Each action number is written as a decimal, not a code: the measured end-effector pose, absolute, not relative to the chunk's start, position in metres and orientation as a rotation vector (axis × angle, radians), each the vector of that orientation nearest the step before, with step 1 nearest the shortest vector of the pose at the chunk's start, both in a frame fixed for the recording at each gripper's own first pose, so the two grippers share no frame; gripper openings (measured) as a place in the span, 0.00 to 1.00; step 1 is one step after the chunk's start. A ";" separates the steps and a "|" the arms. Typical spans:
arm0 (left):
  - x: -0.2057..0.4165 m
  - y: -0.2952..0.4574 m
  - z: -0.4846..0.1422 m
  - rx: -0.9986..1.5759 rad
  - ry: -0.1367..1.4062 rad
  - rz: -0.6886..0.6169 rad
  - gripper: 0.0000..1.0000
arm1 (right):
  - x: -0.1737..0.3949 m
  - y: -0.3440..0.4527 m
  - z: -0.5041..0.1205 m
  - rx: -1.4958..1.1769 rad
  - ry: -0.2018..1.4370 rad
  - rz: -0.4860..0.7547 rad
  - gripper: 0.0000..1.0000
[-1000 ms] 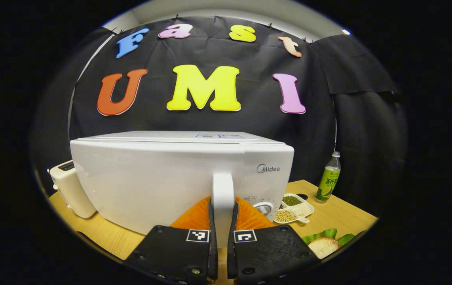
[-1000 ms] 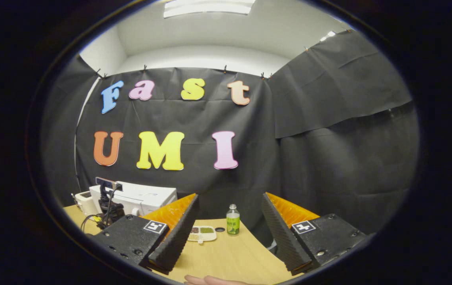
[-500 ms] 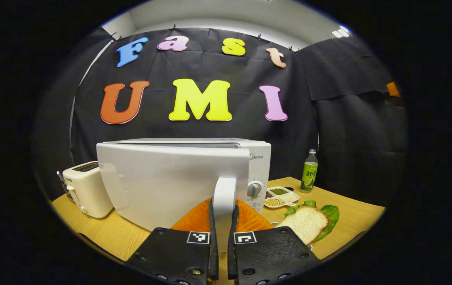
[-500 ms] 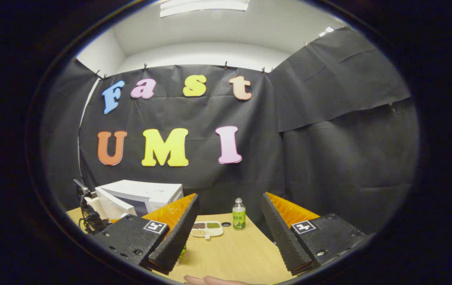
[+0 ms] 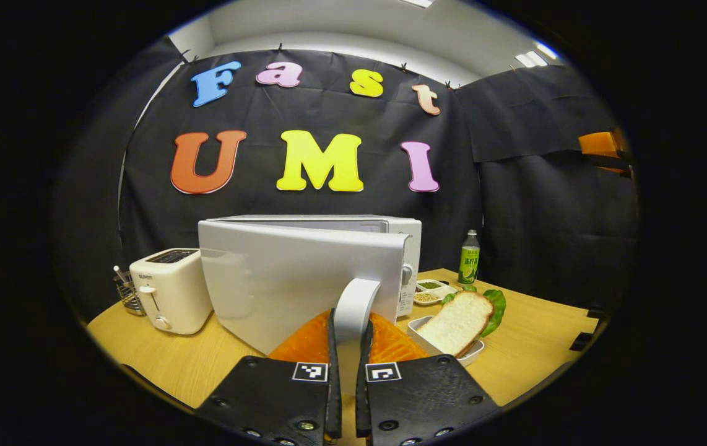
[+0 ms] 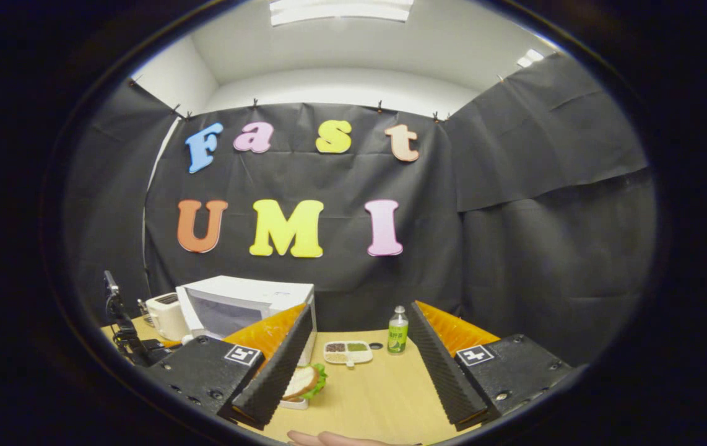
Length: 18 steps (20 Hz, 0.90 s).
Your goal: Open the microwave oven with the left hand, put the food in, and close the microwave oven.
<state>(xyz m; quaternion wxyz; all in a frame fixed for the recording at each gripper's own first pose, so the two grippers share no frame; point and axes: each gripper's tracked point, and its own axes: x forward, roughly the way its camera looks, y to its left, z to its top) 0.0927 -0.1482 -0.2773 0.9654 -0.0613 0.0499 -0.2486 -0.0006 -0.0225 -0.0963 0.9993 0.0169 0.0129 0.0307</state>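
The white microwave [image 5: 400,232] stands on the wooden table, its door [image 5: 291,272] swung partly out toward me. My left gripper [image 5: 348,322] is shut on the door's white handle [image 5: 353,303]. A slice of bread on a green leaf [image 5: 460,319] lies in a small white dish to the right of the door. In the right gripper view the microwave [image 6: 248,303] sits at the left with its door ajar, and the bread [image 6: 301,383] shows beside the left finger. My right gripper [image 6: 360,365] hangs open above the table with nothing between its fingers.
A white toaster [image 5: 169,297] stands left of the microwave, with a wire holder [image 5: 125,291] beside it. A divided dish of beans [image 5: 429,291] and a green bottle [image 5: 468,257] sit behind the bread. The other gripper's rig [image 6: 121,322] shows at the far left.
The left gripper has pulled back with the handle, swinging the door further open. The bread and dish have come into fuller sight. The right gripper stayed open and turned slightly.
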 end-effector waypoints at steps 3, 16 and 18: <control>0.081 -0.114 -0.282 -0.112 0.093 -0.485 0.08 | -0.011 0.000 -0.090 0.031 0.015 0.091 1.00; 0.075 0.037 -0.304 -0.110 0.087 -0.337 0.07 | -0.021 0.053 -0.083 0.014 0.001 0.142 0.94; 0.078 0.052 -0.308 -0.132 0.091 -0.339 0.07 | -0.021 0.054 -0.087 0.008 0.013 0.141 0.94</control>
